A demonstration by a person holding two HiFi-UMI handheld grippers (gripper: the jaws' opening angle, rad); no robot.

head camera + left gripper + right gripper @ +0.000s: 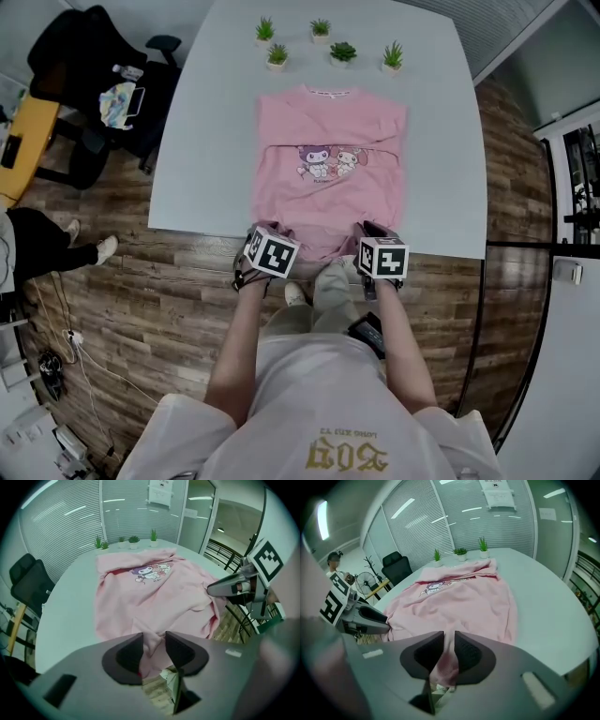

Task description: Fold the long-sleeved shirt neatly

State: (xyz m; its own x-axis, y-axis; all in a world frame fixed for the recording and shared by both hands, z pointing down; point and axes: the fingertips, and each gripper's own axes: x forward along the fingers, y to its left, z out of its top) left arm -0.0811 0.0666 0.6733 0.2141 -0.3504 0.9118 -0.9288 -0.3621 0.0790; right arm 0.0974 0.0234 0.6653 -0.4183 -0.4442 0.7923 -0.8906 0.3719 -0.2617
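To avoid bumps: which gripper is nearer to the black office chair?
Left. The left gripper pinches the shirt hem nearer the chair; the right gripper pinches it farther away.

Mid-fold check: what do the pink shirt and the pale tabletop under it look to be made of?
The pink long-sleeved shirt looks like soft matte knit, perhaps cotton jersey: it lies in rounded creases and bunches at the hem. The pale grey table looks like smooth laminate or painted board: an even, grainless surface.

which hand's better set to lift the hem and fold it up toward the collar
Right, probably: the right gripper pinches the shirt hem narrowly, while the left gripper holds a bulkier bunched fold.
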